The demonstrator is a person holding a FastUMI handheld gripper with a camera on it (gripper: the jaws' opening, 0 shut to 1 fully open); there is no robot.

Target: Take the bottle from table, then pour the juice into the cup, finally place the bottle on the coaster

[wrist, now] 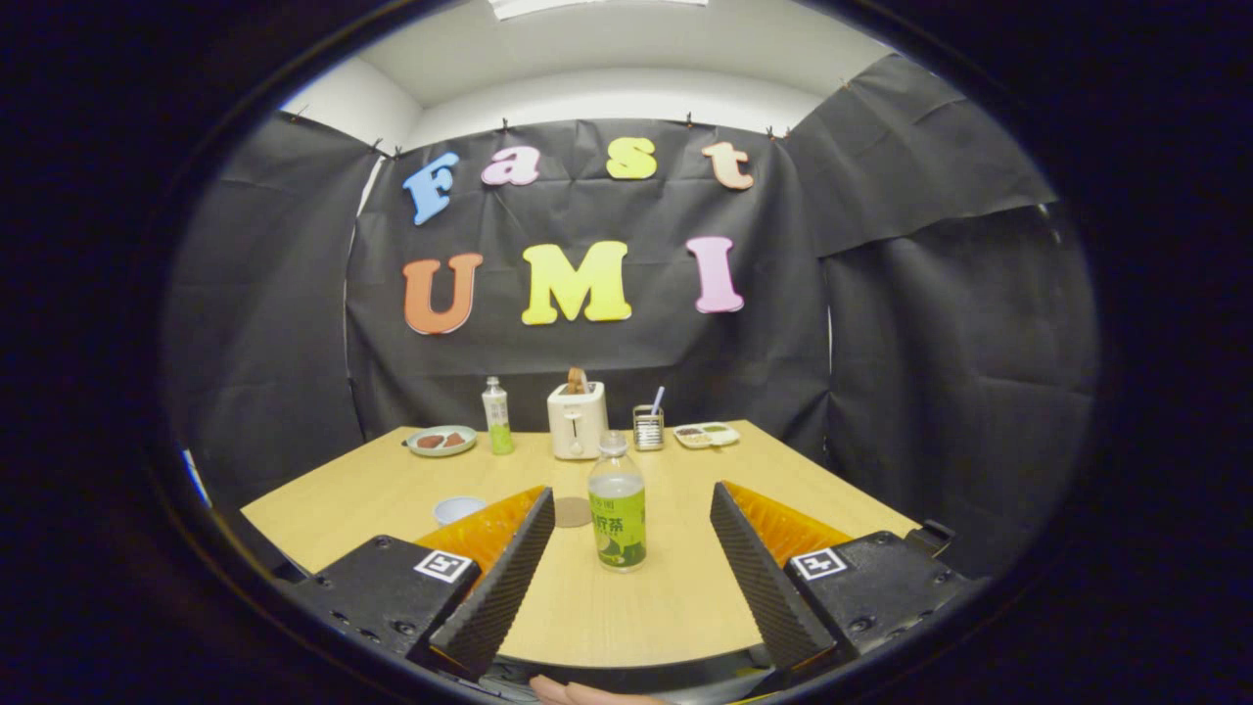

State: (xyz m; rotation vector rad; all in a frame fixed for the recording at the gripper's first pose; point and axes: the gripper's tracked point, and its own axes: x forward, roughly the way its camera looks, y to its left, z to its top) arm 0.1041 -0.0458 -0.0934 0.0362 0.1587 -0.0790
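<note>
the bottle (617, 509) stands upright on the table (675, 597), its long axis vertical, between and just ahead of the wide open, empty gripper (631, 514), with the coaster (572, 511) just behind-left of the bottle.

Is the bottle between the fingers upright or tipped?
Upright. The bottle stands on the table, cap on top, between the open gripper fingers, which don't touch it.

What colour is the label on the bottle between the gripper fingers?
Green, on the bottle standing between the open gripper fingers; the gripper view shows it best.
</note>
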